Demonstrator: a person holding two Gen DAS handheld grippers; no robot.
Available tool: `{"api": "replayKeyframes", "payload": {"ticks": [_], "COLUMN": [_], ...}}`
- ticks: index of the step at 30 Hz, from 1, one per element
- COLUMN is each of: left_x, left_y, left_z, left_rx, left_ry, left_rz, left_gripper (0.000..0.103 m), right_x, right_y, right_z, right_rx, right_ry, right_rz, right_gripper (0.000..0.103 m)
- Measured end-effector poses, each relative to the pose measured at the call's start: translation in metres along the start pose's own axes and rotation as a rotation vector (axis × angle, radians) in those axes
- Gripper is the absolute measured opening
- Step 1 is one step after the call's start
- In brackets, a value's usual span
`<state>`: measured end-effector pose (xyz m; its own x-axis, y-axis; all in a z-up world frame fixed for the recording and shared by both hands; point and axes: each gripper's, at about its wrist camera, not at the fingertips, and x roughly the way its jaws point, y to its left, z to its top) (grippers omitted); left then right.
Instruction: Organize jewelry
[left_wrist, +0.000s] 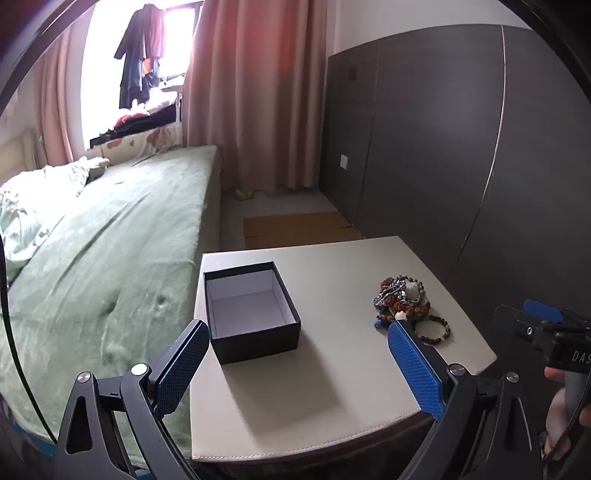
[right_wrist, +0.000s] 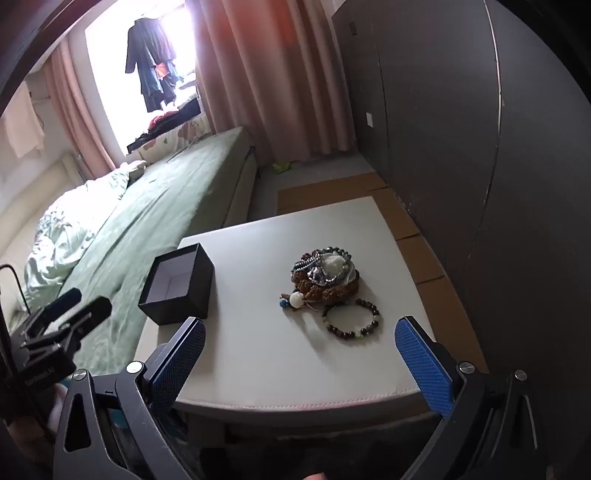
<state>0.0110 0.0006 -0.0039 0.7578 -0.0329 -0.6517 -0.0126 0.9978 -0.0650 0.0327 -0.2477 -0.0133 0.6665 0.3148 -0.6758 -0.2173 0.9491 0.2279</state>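
Observation:
An open black box (left_wrist: 251, 314) with a white inside stands on the left part of a white table (left_wrist: 332, 387); it also shows in the right wrist view (right_wrist: 179, 284). A pile of beaded bracelets (left_wrist: 402, 295) lies on the right part of the table, also seen in the right wrist view (right_wrist: 325, 275), with a dark bead bracelet (right_wrist: 352, 319) lying flat in front of it. My left gripper (left_wrist: 297, 341) is open and empty, held above the table's near side. My right gripper (right_wrist: 301, 334) is open and empty, before the bracelets.
A bed with a green cover (left_wrist: 110, 229) adjoins the table on the left. A dark wardrobe (left_wrist: 461, 147) stands to the right. Cardboard sheets (left_wrist: 295, 225) lie on the floor beyond the table. Pink curtains (left_wrist: 251, 92) hang at the back.

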Motion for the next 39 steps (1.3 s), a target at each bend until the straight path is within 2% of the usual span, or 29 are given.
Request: {"api": "replayKeyframes", "payload": {"ticks": [1,2,5,6,9,15,29,30,39], "left_x": [0.002,-0.006,-0.011,-0.015,-0.015,-0.014,-0.004,-0.012,-0.012], "left_y": [0.018,0.016,0.013,0.011,0.02,0.011,-0.002,0.011,0.012], "left_z": [0.008,0.003,-0.004,-0.008,-0.012,-0.015,-0.01,-0.014,-0.014], "left_rx": [-0.063,-0.064,-0.062,-0.059,-0.06,-0.058,-0.05,-0.05,-0.051], "left_ry": [0.008,-0.033,-0.069,-0.083,-0.089,-0.093,-0.083,-0.088,-0.088], "left_rz": [-0.034,-0.032,-0.009,0.0,-0.002,-0.014,-0.006,-0.016,-0.018], "left_gripper": [0.098,0.098,0.098,0.098,0.098,0.098,0.098,0.098,0.098], "right_x": [0.0,-0.001,-0.002,-0.001,-0.008,-0.014,-0.007,-0.007,-0.006], "right_y": [0.001,0.003,0.001,0.007,0.014,0.015,0.014,0.014,0.014], "right_z": [0.0,0.0,-0.001,-0.001,-0.005,-0.003,-0.003,-0.003,-0.004], "right_rx": [0.0,-0.001,-0.002,-0.019,-0.053,-0.069,-0.079,-0.082,-0.089], "right_ry": [0.004,0.009,0.007,0.001,-0.022,-0.043,-0.038,-0.039,-0.041], "right_rz": [0.004,0.007,0.023,0.002,-0.029,-0.038,-0.036,-0.035,-0.039], "right_gripper": [0.103,0.103,0.103,0.103,0.103,0.103,0.103,0.103,0.103]}}
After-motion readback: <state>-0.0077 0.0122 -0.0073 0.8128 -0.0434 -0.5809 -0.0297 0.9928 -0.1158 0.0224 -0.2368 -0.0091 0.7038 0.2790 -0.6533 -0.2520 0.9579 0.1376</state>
